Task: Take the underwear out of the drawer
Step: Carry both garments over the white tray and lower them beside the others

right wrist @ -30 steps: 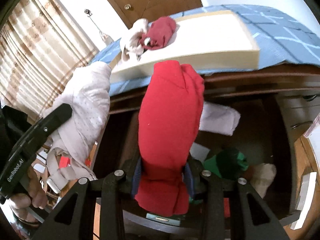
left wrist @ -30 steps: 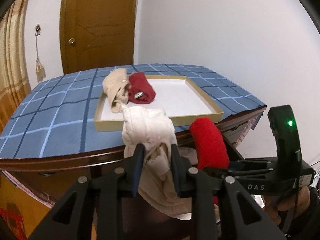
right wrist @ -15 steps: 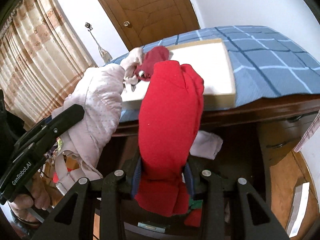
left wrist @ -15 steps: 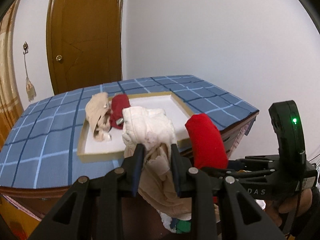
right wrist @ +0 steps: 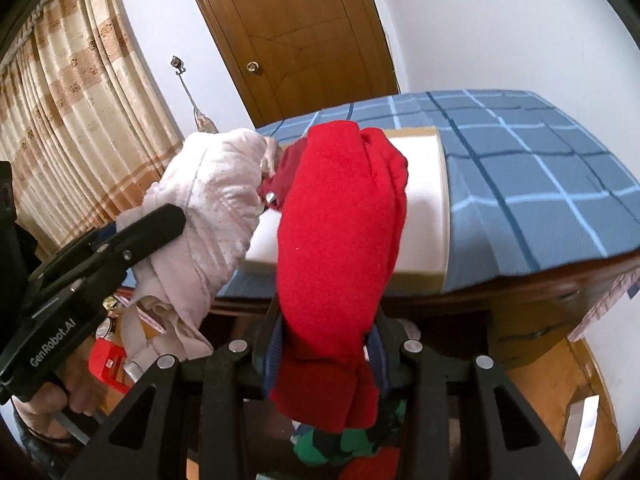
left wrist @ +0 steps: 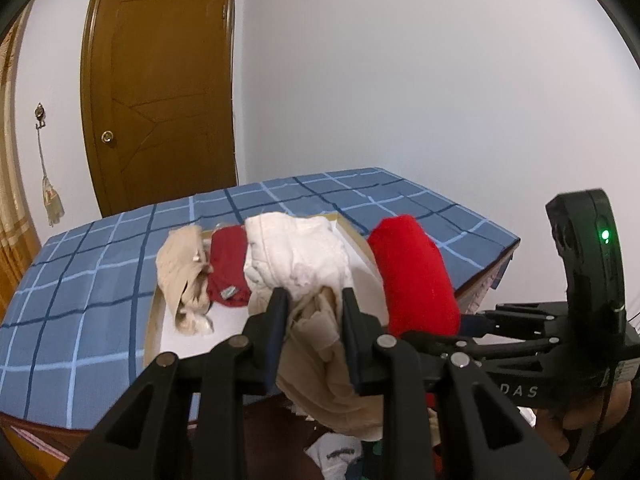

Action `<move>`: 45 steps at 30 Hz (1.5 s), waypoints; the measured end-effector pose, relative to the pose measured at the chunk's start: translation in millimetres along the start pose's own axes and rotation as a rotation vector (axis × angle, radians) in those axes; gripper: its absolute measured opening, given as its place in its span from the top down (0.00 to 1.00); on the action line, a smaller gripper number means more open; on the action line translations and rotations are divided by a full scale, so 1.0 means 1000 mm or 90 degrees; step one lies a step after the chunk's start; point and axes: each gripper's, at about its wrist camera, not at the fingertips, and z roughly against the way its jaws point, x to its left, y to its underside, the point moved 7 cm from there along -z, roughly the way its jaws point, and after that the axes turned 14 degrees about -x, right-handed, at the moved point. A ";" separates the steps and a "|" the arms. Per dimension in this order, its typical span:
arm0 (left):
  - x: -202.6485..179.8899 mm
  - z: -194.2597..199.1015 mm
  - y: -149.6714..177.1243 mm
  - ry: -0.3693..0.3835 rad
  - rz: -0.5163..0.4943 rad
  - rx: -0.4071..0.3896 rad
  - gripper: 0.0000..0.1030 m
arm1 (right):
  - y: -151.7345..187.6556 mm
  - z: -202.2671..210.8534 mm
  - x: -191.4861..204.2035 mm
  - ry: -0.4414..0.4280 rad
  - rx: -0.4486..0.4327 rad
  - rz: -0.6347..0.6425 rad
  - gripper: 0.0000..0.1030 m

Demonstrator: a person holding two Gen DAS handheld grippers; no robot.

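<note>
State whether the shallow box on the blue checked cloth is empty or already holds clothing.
Not empty. The box holds a beige garment and a dark red one bunched at one end; the rest shows bare white.

Underwear pieces lifted clear of the drawer

Cream underwear [left wrist: 304, 264] bunched between left jaws; bright red underwear [right wrist: 340, 240] draped upright between right jaws, its tail hanging below.

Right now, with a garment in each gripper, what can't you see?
- Drawer: both views, hidden under the left gripper and right gripper; only scraps of clothes show.
- Tray floor: both views, mostly covered by the cream garment and red garment.
- Dark red garment: its tag is too small to read.
</note>
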 end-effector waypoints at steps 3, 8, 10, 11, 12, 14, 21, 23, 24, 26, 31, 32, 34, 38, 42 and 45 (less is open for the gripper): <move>0.001 -0.011 -0.005 0.000 -0.002 -0.005 0.76 | -0.014 -0.003 -0.003 0.008 -0.013 0.009 0.62; 0.003 -0.032 -0.018 -0.002 -0.005 -0.014 0.76 | -0.032 -0.014 -0.007 0.014 -0.020 0.016 0.62; 0.005 -0.038 -0.022 -0.003 -0.007 -0.019 0.76 | -0.038 -0.022 -0.010 0.016 -0.017 0.019 0.62; 0.006 -0.041 -0.025 -0.004 -0.007 -0.022 0.76 | -0.039 -0.025 -0.011 0.017 -0.015 0.020 0.62; 0.006 -0.044 -0.026 -0.004 -0.006 -0.024 0.76 | -0.041 -0.029 -0.013 0.019 -0.014 0.021 0.62; 0.009 -0.051 -0.028 -0.005 -0.003 -0.025 0.76 | -0.044 -0.035 -0.016 0.024 -0.013 0.024 0.62; 0.015 -0.084 -0.032 -0.018 -0.017 -0.027 0.76 | -0.058 -0.066 -0.031 0.046 -0.003 0.031 0.62; 0.019 -0.097 -0.033 -0.024 -0.025 -0.024 0.76 | -0.062 -0.076 -0.035 0.056 0.001 0.037 0.62; 0.020 -0.102 -0.033 -0.027 -0.028 -0.023 0.76 | -0.065 -0.080 -0.038 0.060 0.004 0.036 0.62; 0.025 -0.113 -0.035 -0.032 -0.034 -0.021 0.76 | -0.070 -0.090 -0.042 0.062 0.009 0.033 0.62; 0.033 -0.136 -0.033 -0.030 -0.033 -0.002 0.91 | -0.081 -0.117 -0.052 0.069 0.032 0.031 0.62; 0.033 -0.141 -0.033 -0.026 -0.036 0.000 0.91 | -0.081 -0.122 -0.054 0.069 0.040 0.030 0.62; 0.034 -0.146 -0.034 -0.031 -0.036 0.002 0.91 | -0.082 -0.132 -0.058 0.073 0.052 0.029 0.62; 0.036 -0.159 -0.031 -0.040 -0.032 0.017 0.91 | -0.082 -0.151 -0.064 0.075 0.076 0.019 0.62; 0.041 -0.166 -0.020 -0.042 -0.009 0.047 0.91 | -0.080 -0.168 -0.066 0.080 0.102 0.026 0.62; 0.048 -0.164 -0.008 -0.044 0.009 0.086 0.90 | -0.080 -0.169 -0.070 0.077 0.106 0.019 0.62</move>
